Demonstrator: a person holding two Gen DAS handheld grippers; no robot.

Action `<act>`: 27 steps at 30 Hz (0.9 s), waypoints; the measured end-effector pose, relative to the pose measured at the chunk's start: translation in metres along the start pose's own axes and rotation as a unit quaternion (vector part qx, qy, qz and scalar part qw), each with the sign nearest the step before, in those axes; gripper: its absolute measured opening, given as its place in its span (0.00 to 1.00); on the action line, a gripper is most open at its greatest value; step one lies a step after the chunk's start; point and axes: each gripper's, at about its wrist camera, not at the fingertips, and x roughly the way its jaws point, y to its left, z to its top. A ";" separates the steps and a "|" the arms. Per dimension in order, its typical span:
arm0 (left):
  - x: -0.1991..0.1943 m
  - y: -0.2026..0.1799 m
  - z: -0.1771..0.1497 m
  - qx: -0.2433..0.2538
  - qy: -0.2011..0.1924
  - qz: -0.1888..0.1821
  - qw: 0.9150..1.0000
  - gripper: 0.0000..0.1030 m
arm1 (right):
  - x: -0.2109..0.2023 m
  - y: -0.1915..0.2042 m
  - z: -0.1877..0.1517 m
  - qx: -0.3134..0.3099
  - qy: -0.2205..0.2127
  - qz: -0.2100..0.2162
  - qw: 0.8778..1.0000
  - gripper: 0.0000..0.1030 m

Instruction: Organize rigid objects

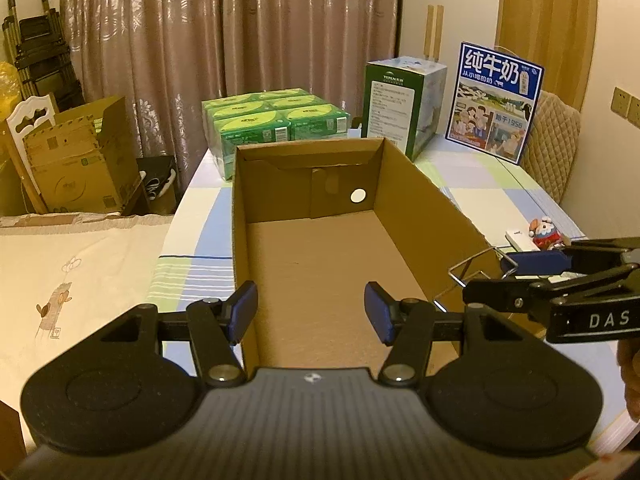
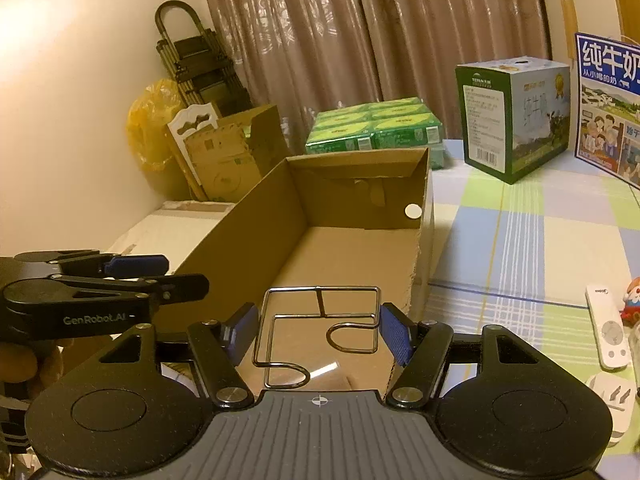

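An open, empty cardboard box (image 1: 420, 184) lies lengthwise on the checked tablecloth, its wall (image 2: 248, 232) also showing in the right wrist view. My left gripper (image 1: 311, 314) is open over the box's near end with nothing between its blue pads; the left pad hangs over the left wall. My right gripper (image 2: 318, 332) is shut on a bent wire frame (image 2: 320, 290), held flat over the box's near right corner. From the left wrist view the wire frame (image 1: 468, 268) sticks out of the right gripper (image 1: 508, 278) beside the box's right wall. The left gripper (image 2: 176, 274) shows side-on at the left.
A white remote (image 2: 610, 336), a small figurine (image 2: 632, 300) and a white plug (image 2: 612, 396) lie on the table right of the box. Green tissue packs (image 1: 272, 120), a green milk carton box (image 1: 404, 100) and a blue milk box (image 1: 496, 100) stand behind it. Cardboard boxes (image 1: 80, 160) sit far left.
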 end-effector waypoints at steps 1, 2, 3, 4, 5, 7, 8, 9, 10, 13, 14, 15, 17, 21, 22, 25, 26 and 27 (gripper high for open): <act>-0.001 0.001 0.000 0.000 -0.001 0.002 1.000 0.53 | -0.001 0.000 0.000 0.001 -0.002 0.003 1.000 0.61; -0.002 0.001 0.000 0.001 -0.001 0.004 1.000 0.53 | -0.002 0.000 0.000 0.001 -0.005 0.003 1.000 0.63; -0.003 0.001 0.000 0.000 -0.001 0.004 1.000 0.53 | -0.003 0.000 0.000 0.000 -0.009 0.003 1.000 0.64; -0.004 0.001 0.000 -0.001 -0.001 0.004 1.000 0.53 | -0.005 0.000 0.001 0.000 -0.011 0.003 1.000 0.64; -0.005 0.001 -0.001 -0.001 -0.002 0.005 1.000 0.53 | -0.008 0.000 0.001 -0.001 -0.015 0.001 1.000 0.65; -0.008 0.000 -0.002 -0.002 -0.003 0.006 1.000 0.53 | -0.014 0.000 0.002 -0.004 -0.022 -0.005 1.000 0.65; -0.010 -0.001 -0.002 -0.002 -0.004 0.006 1.000 0.53 | -0.018 0.000 0.002 -0.005 -0.025 -0.009 1.000 0.65; -0.012 -0.003 -0.002 -0.003 -0.005 0.004 1.000 0.53 | -0.022 0.000 0.002 -0.006 -0.029 -0.012 0.999 0.65; -0.014 -0.005 -0.002 -0.004 -0.006 0.002 1.000 0.52 | -0.028 0.000 0.001 -0.008 -0.033 -0.017 0.999 0.66; -0.022 -0.014 0.000 -0.005 -0.010 -0.005 1.000 0.53 | -0.048 -0.001 -0.004 -0.013 -0.047 -0.033 0.998 0.67; -0.025 -0.017 0.001 -0.005 -0.012 -0.008 1.000 0.53 | -0.055 -0.002 -0.005 -0.012 -0.051 -0.036 0.998 0.67; -0.028 -0.021 0.002 -0.004 -0.014 -0.012 1.000 0.53 | -0.062 -0.003 -0.007 -0.010 -0.056 -0.040 0.998 0.67; -0.036 -0.030 0.005 -0.001 -0.020 -0.019 1.000 0.53 | -0.079 -0.006 -0.011 -0.007 -0.065 -0.050 0.997 0.67; -0.052 -0.054 0.009 0.003 -0.035 -0.037 0.999 0.53 | -0.114 -0.012 -0.023 -0.002 -0.088 -0.077 0.993 0.68; -0.057 -0.061 0.010 0.003 -0.039 -0.043 0.998 0.53 | -0.122 -0.013 -0.025 -0.002 -0.092 -0.086 0.992 0.68; -0.066 -0.085 0.012 0.009 -0.049 -0.064 0.997 0.53 | -0.149 -0.018 -0.037 -0.005 -0.108 -0.113 0.988 0.68; -0.069 -0.093 0.012 0.011 -0.051 -0.070 0.996 0.53 | -0.157 -0.019 -0.042 -0.008 -0.114 -0.124 0.986 0.68; -0.070 -0.100 0.012 0.014 -0.052 -0.076 0.996 0.53 | -0.165 -0.021 -0.046 -0.010 -0.118 -0.134 0.984 0.68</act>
